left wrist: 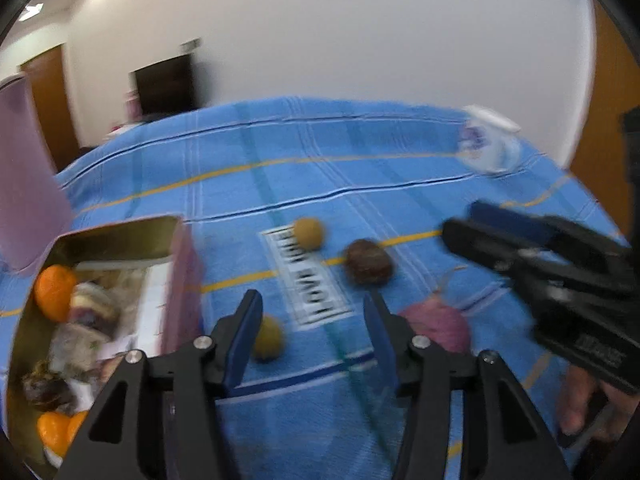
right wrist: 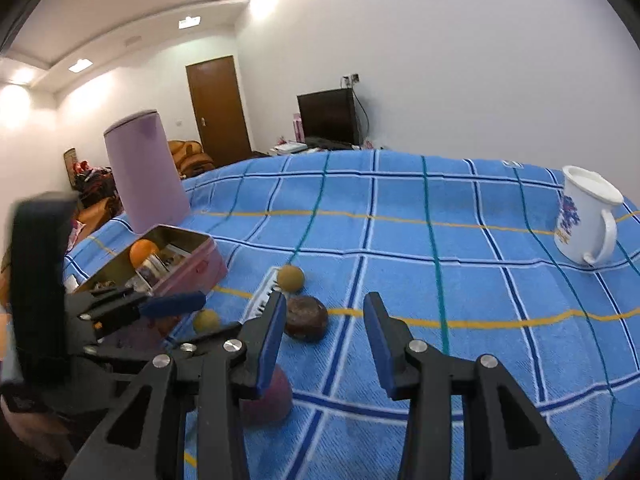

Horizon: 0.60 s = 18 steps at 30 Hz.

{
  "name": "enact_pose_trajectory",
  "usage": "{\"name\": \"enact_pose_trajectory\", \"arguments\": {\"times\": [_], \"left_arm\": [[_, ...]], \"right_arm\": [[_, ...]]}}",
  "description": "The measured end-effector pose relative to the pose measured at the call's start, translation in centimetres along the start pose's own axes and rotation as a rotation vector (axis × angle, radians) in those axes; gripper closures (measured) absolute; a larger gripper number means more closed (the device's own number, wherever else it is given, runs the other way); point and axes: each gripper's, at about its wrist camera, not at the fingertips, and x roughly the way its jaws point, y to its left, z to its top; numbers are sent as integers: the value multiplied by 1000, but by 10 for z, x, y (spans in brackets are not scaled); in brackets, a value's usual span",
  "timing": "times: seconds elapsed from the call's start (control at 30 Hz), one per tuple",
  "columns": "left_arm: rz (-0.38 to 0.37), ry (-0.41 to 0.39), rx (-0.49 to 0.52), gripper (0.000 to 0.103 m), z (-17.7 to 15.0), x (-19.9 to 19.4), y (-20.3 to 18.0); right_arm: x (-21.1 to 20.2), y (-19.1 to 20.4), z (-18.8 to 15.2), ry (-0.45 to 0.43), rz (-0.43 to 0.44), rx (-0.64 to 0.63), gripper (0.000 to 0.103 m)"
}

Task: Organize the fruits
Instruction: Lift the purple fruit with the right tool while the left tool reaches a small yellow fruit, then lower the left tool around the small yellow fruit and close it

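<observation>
From my left wrist, my left gripper (left wrist: 314,312) hovers with jaws apart and empty over a blue checked cloth (left wrist: 360,168), a small yellow-green fruit (left wrist: 269,338) just beside the left jaw, and a fruit-filled tin (left wrist: 120,232) to the left below a white wall (left wrist: 340,32). From my right wrist, my right gripper (right wrist: 325,330) holds nothing, its jaws parted above the same cloth; a dark brown fruit (right wrist: 306,322), a purple fruit (right wrist: 272,398), a white mug (right wrist: 584,220), a lilac canister (right wrist: 146,172) and a brown door (right wrist: 218,104) surround it.
</observation>
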Motion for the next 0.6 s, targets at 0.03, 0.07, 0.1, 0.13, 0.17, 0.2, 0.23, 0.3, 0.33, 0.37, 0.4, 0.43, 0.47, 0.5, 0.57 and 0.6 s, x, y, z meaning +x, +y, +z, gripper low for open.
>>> {"name": "enact_pose_trajectory", "arguments": {"times": [0.03,0.07,0.1,0.13,0.17,0.2,0.23,0.3,0.33,0.37,0.4,0.43,0.47,0.5,0.57,0.6], "left_arm": [[-17,-4,12,49,0,-2,-3],[15,8,16,45,0,0,-5],[36,17,12,46,0,2,-5],[33,20,6,46,0,3,-4],[18,16,7,46,0,2,-4],[37,15,2,45,0,2,-4],[67,16,-9,46,0,3,-3],[59,10,-16,46,0,1,-1],[67,17,-11,45,-1,1,-1],[81,27,-17,46,-1,2,0],[74,29,-31,46,-2,3,4],[65,19,-41,46,-2,2,9],[78,18,-40,46,-2,1,11],[88,16,-36,46,-2,0,14],[80,20,-20,46,-4,0,16],[86,26,-7,46,-5,0,15]], "right_arm": [[-2,-4,-1,4,-6,10,60],[-3,-8,-3,10,-14,22,60],[-5,-11,-4,12,-19,32,60],[-7,-13,-5,12,-13,41,60],[-9,-15,-7,14,-7,46,60],[-11,-15,-8,18,-1,50,60],[-12,-14,-9,24,15,53,60],[-13,-10,-11,36,50,50,59],[-14,-6,-11,41,58,40,59],[-14,-2,-12,49,71,28,59],[-13,2,-14,62,90,21,59],[-12,5,-15,73,111,19,59],[-13,6,-16,80,132,23,59],[-13,8,-18,91,156,27,59],[-11,13,-22,115,165,14,59],[-10,15,-24,122,155,4,58]]}}
